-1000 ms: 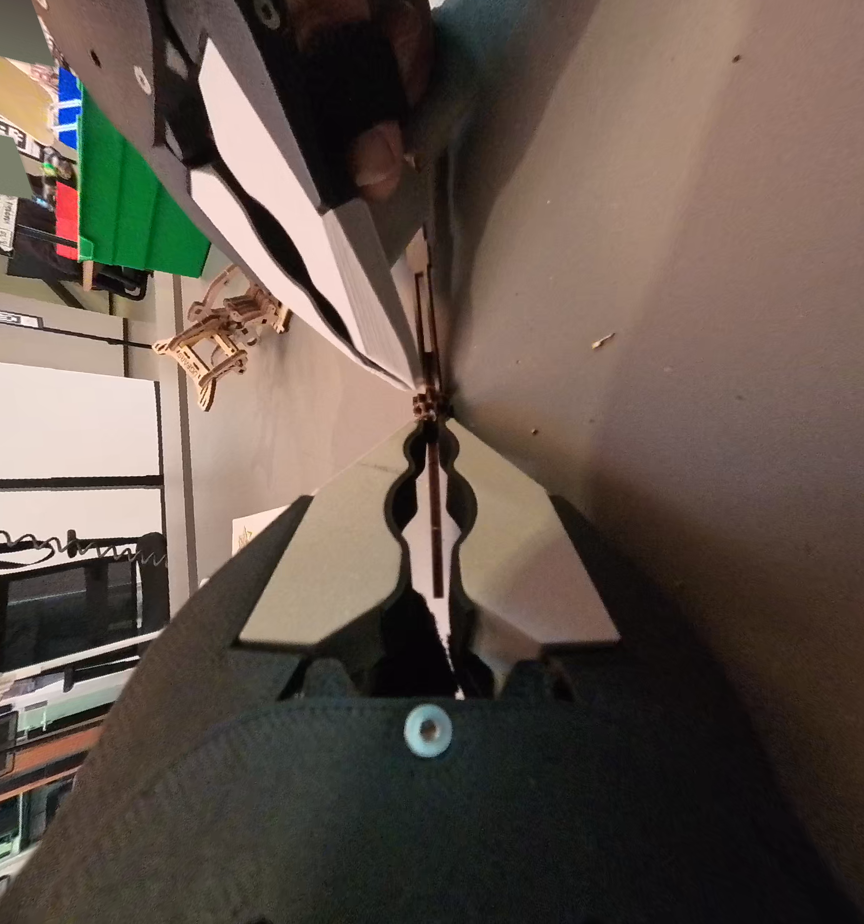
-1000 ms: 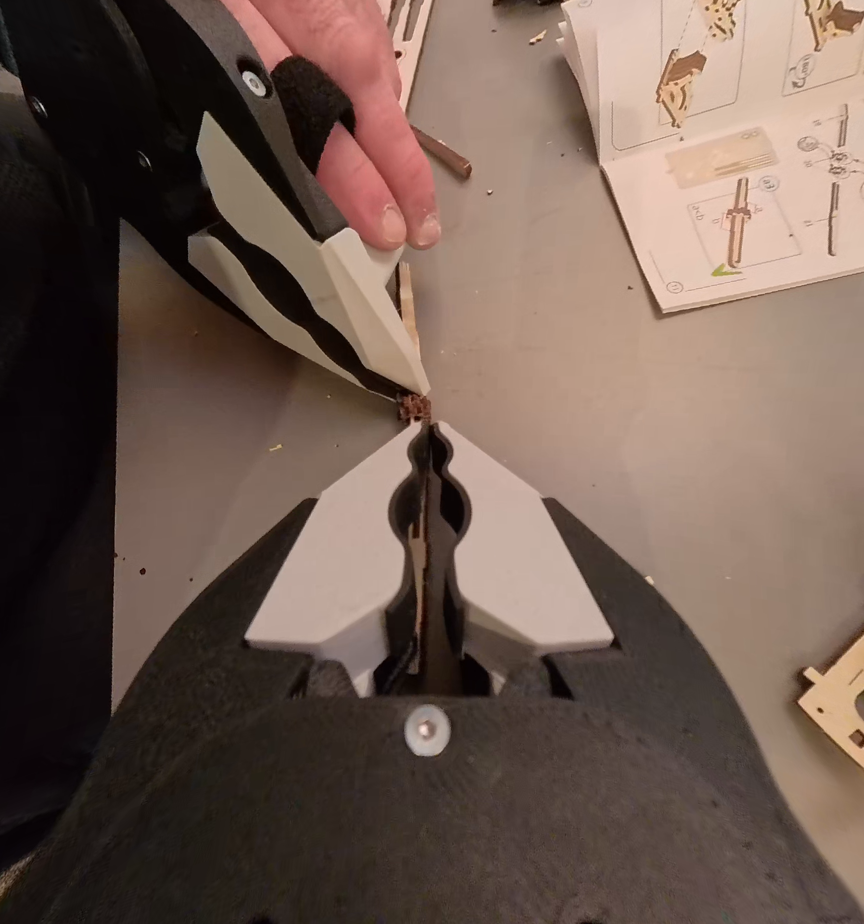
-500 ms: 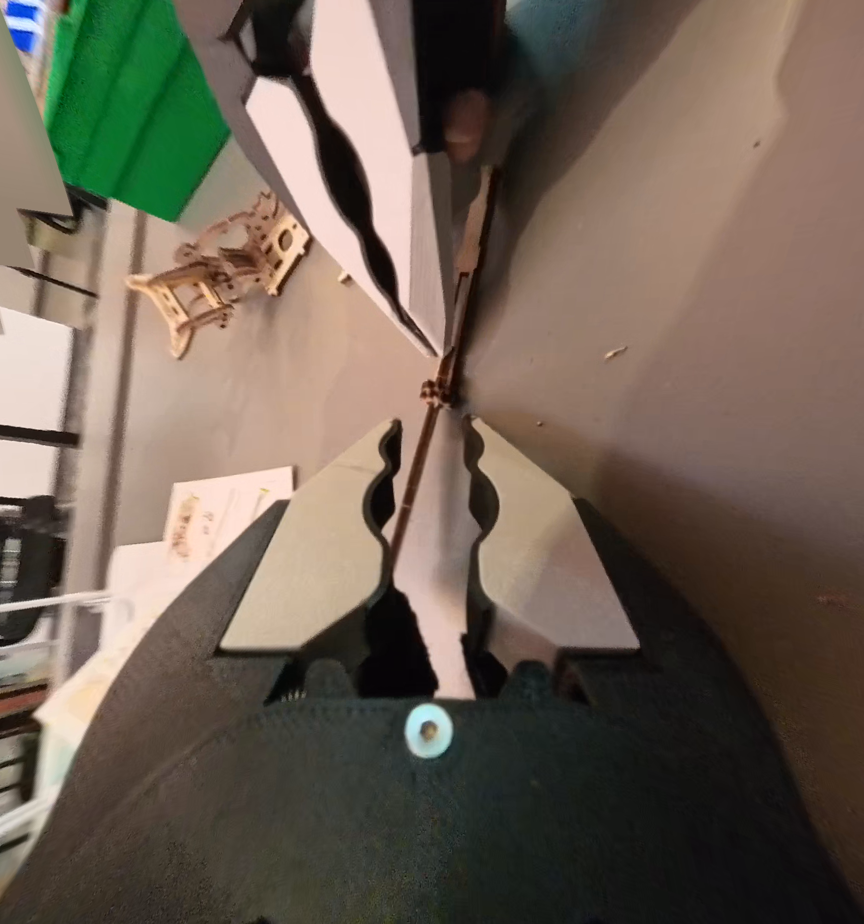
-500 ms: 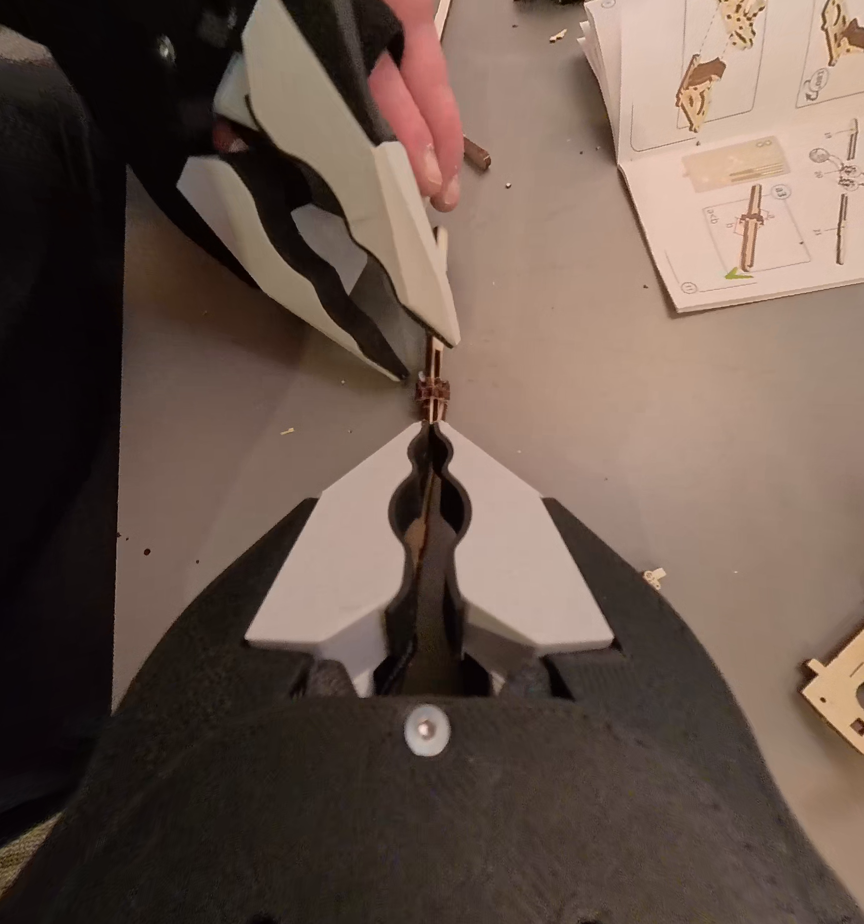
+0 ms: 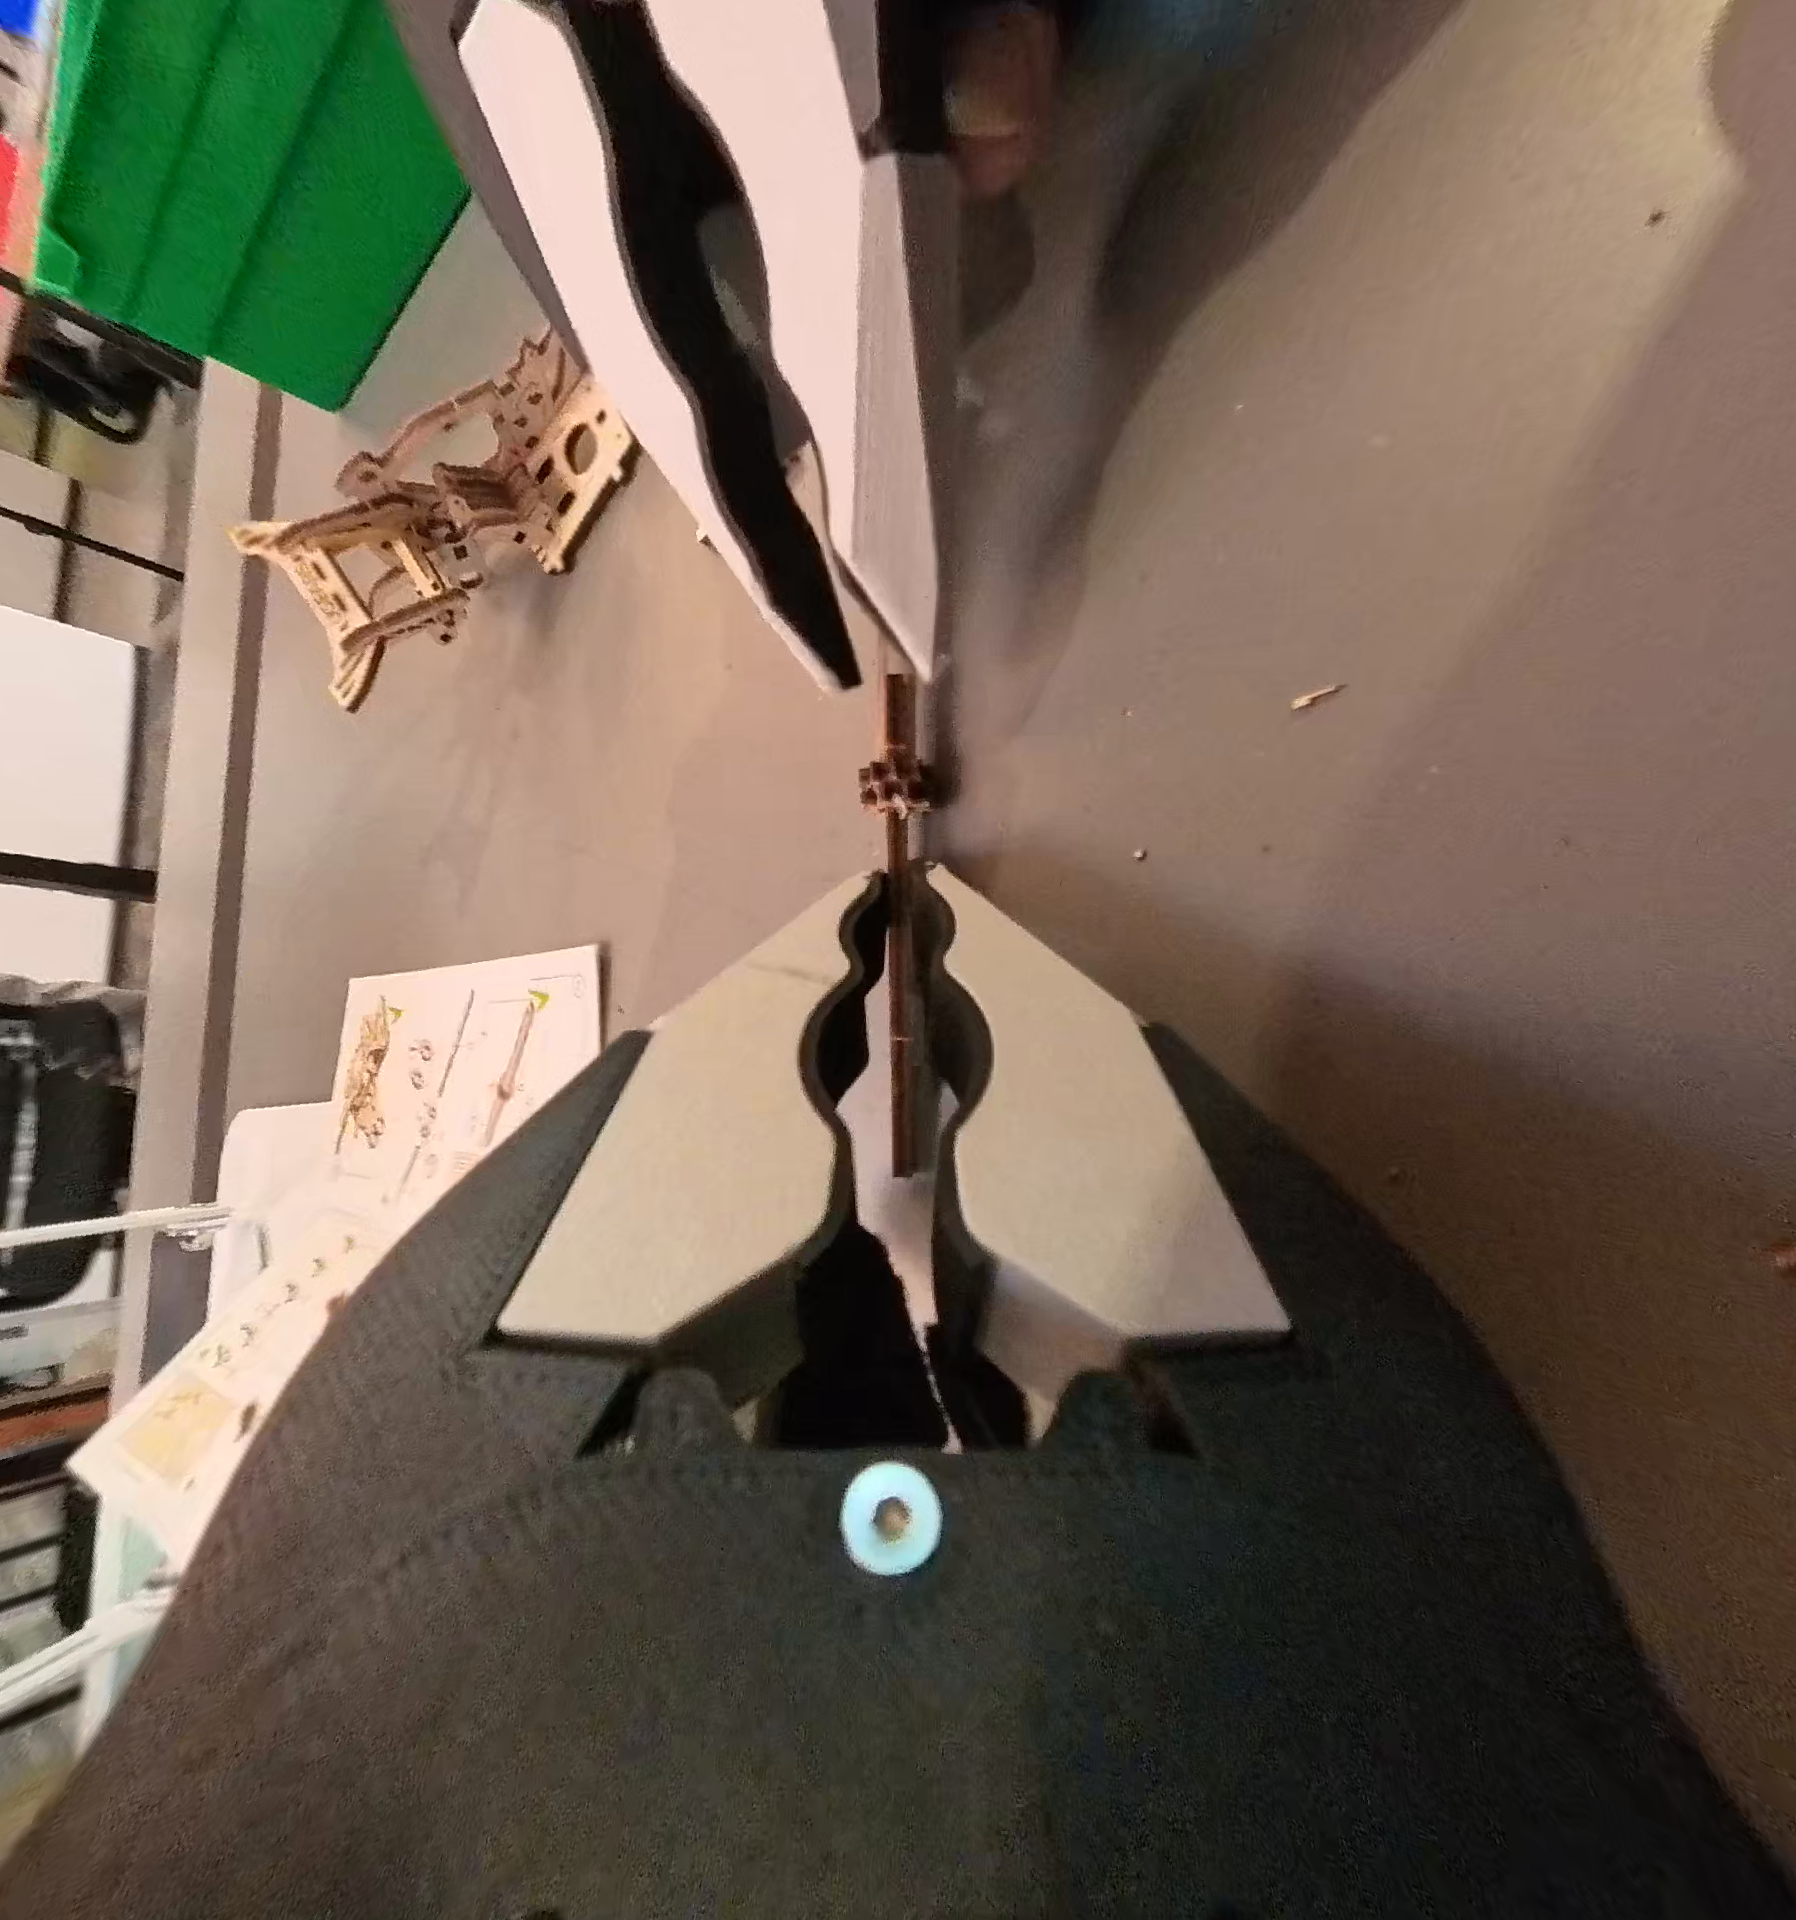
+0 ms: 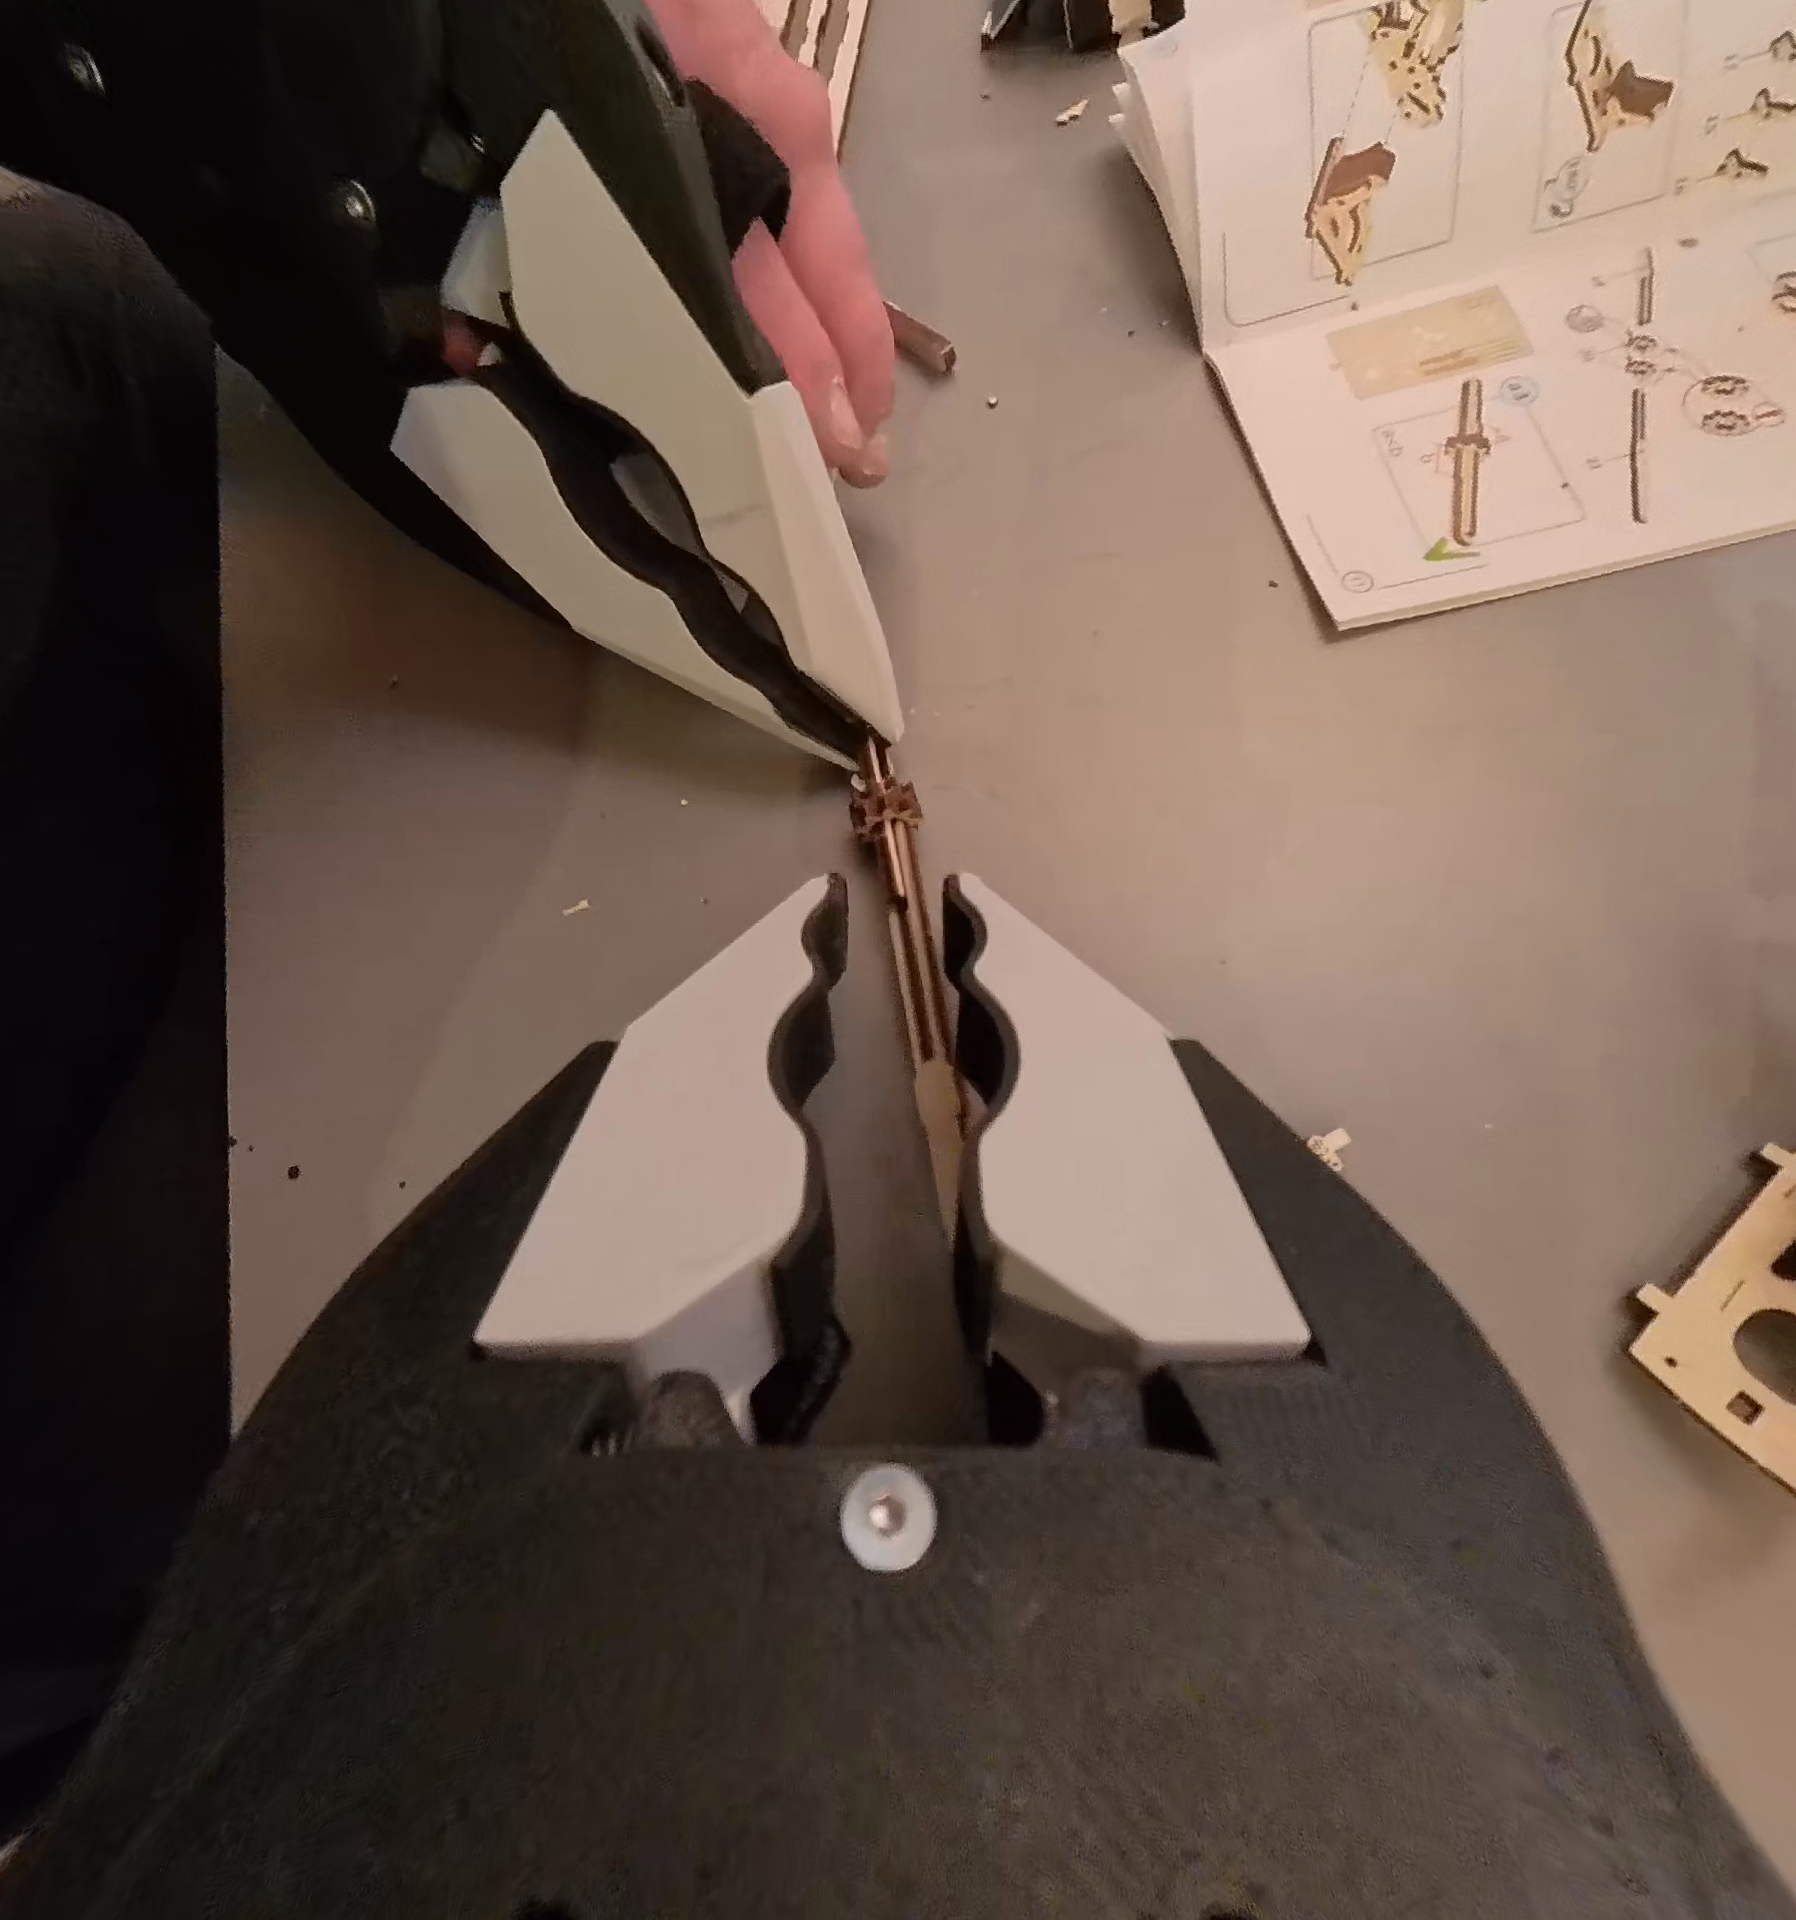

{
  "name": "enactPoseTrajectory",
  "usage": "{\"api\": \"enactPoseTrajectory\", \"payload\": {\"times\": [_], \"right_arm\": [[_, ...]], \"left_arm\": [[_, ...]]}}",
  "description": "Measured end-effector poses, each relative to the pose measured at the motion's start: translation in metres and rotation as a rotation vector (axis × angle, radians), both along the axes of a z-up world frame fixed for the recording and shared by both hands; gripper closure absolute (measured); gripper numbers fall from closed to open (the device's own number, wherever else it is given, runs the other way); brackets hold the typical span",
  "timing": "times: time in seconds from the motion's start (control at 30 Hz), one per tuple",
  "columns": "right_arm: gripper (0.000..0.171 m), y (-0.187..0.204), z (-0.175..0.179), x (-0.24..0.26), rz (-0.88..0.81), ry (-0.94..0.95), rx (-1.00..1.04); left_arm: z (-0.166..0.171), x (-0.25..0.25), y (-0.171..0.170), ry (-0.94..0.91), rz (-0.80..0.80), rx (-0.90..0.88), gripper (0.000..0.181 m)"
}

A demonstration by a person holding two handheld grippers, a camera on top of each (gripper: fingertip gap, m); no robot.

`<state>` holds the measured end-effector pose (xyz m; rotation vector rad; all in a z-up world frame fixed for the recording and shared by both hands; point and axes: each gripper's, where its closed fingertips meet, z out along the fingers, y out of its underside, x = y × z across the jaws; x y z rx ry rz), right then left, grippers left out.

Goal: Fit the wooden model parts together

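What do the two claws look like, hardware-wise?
Both match: left claw and right claw each have a black, grainy-textured body, a pale washer at its centre, and two light grey wedge fingers with wavy black-lined inner edges. A black strap loops over a finger of the hand on the left claw.

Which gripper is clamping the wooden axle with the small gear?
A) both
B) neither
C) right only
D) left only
D: the left gripper has its fingertips pinched on the wooden axle just short of the small gear, while the right gripper has its jaws apart, with a visible gap on the left side of the axle that runs between them.
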<state>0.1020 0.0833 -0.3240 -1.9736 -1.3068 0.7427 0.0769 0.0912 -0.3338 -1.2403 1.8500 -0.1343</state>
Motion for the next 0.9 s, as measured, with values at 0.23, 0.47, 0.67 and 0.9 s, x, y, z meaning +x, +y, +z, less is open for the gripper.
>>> {"api": "enactPoseTrajectory", "payload": {"times": [0.23,0.47,0.67,0.9], "right_arm": [[0.167,0.000,-0.004,-0.004,0.020,-0.025,0.005],[0.168,-0.003,-0.004,-0.005,0.029,-0.035,0.035],[0.169,-0.003,-0.005,-0.005,0.026,-0.064,0.102],[0.169,-0.005,-0.005,-0.006,0.054,-0.116,0.277]], "left_arm": [[0.001,-0.001,-0.002,-0.010,-0.032,0.108,0.179],[0.001,-0.001,-0.003,-0.015,-0.032,0.130,0.179],[0.013,0.001,-0.007,-0.088,0.014,-0.084,0.165],[0.010,0.008,-0.005,-0.048,0.072,-0.403,0.159]]}}
